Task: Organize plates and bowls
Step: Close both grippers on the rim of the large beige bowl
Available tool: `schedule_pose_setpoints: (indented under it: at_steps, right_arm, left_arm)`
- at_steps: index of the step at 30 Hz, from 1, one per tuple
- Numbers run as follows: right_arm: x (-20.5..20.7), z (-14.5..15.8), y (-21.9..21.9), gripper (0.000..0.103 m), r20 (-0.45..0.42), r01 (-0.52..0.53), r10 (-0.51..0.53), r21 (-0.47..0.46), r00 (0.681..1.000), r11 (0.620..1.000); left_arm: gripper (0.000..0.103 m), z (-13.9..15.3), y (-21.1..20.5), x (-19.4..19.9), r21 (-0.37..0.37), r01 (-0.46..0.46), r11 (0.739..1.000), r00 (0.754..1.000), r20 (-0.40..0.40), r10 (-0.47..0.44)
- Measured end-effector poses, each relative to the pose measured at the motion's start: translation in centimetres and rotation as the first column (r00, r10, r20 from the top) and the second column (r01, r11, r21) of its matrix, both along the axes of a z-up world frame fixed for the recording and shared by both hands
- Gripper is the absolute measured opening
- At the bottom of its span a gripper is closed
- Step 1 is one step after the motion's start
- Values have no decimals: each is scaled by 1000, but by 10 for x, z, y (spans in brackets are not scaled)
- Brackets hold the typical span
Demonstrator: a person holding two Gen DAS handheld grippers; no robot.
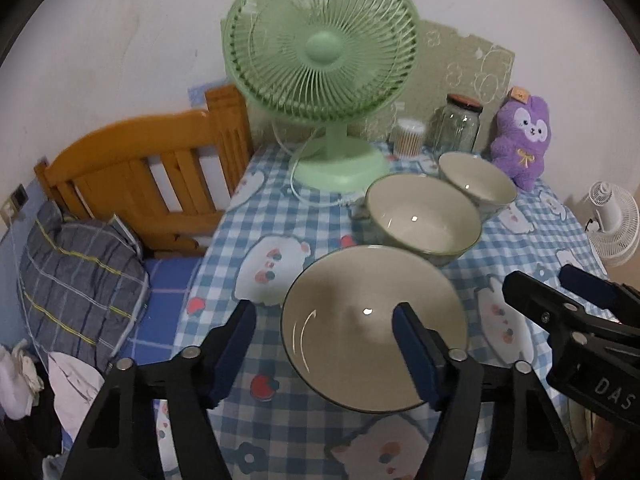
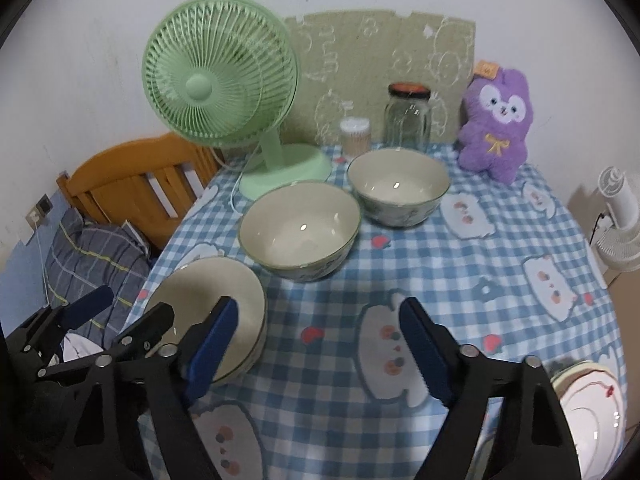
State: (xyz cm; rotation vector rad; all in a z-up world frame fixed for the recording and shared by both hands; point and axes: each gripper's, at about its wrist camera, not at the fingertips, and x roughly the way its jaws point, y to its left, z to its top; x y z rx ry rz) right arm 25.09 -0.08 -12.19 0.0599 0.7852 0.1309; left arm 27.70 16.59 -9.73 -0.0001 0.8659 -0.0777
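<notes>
While your left gripper (image 1: 324, 344) hangs over the near left part of the table (image 2: 500, 240), its blue pads are spread wide, one out over the checked cloth and the other in front of the cream plates (image 1: 374, 328), pinching nothing. From your right wrist view those plates (image 2: 208, 300) show as a small stack, lying flat near the table's left edge. Just past them sits the large bowl (image 1: 422, 216), upright and empty, its rim close to the stack, though you cannot tell whether the two touch. Further back and to the right stands the smaller bowl (image 1: 478, 178), just beside the large one, also upright and empty. Behind the bowls, along the wall, you have a green fan (image 1: 320, 52), then a tub of cotton swabs (image 1: 409, 138), a glass jar (image 1: 458, 124) and a purple plush toy (image 1: 520, 140). Your right gripper (image 2: 316, 354) hovers over bare cloth toward the middle of the near side, its jaws likewise wide apart and holding nothing, with its left pad in front of the plate stack's right edge. At the far right near corner, white plates (image 2: 592, 408) lie by the table's edge, partly cut off by the frame.
</notes>
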Motion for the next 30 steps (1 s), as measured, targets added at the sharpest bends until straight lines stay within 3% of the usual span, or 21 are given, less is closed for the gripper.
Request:
schedule_pose_setpoints:
  at_steps: [8, 14, 21, 30]
  right_arm:
    - [20, -28, 13, 64, -65, -3, 5, 29, 998, 1000]
    - [28, -40, 23, 55, -78, -14, 14, 1, 997, 1000]
    - [36, -53, 34, 47, -106, -44, 42, -16, 993, 999]
    - [40, -60, 41, 32, -109, -71, 66, -38, 992, 997]
  left_arm:
    - [53, -26, 14, 17, -17, -6, 1000, 998, -63, 5]
    - [52, -34, 15, 20, -21, 14, 1000, 998, -59, -15]
    - [34, -46, 15, 28, -46, 38, 998, 994, -100, -43]
    - [28, -46, 10, 25, -46, 63, 997, 994, -87, -67]
